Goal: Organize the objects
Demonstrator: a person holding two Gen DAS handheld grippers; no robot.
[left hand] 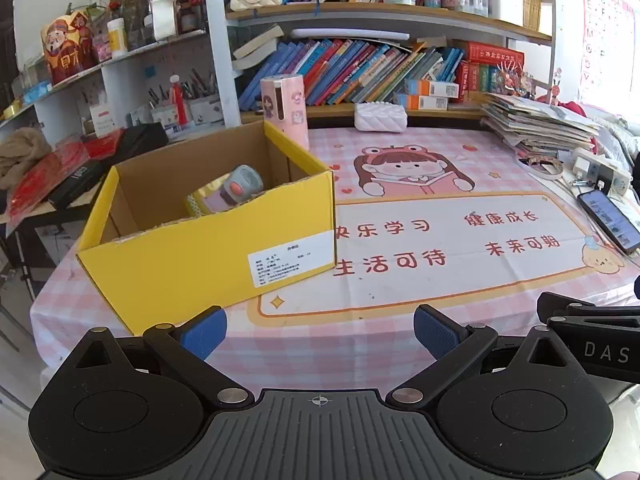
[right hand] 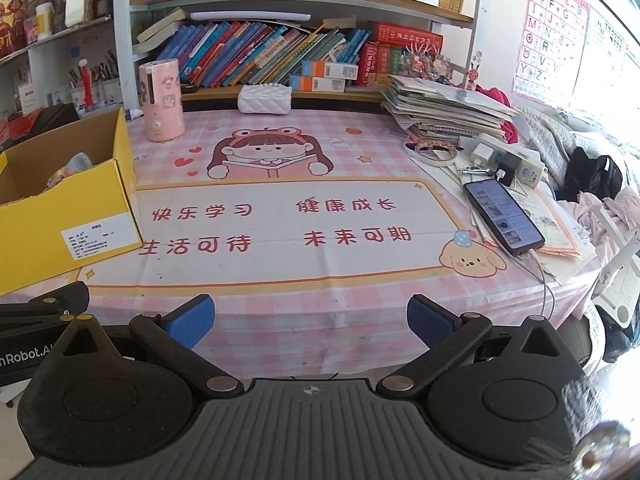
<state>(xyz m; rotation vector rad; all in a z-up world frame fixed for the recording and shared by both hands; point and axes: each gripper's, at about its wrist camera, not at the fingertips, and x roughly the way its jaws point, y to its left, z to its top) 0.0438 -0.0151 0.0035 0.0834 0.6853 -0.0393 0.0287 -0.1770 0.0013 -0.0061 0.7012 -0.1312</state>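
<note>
A yellow cardboard box (left hand: 208, 248) (right hand: 68, 216) stands open on the left of the pink tablecloth. Inside it lie a grey gadget with an orange button (left hand: 242, 185) and a yellowish packet (left hand: 210, 200); in the right wrist view they show only partly as box contents (right hand: 70, 170). A pink humidifier (left hand: 286, 106) (right hand: 160, 98) stands behind the box. My left gripper (left hand: 320, 330) hovers open and empty over the table's front edge, just right of the box corner. My right gripper (right hand: 310, 322) is open and empty too, further right.
A white quilted pouch (right hand: 264, 98) lies at the back by the bookshelf (right hand: 280, 52). At the right are a stack of papers (right hand: 444, 108), a power strip (right hand: 508, 164) and a phone (right hand: 502, 214) on a cable. The other gripper's body (left hand: 592, 344) shows at right.
</note>
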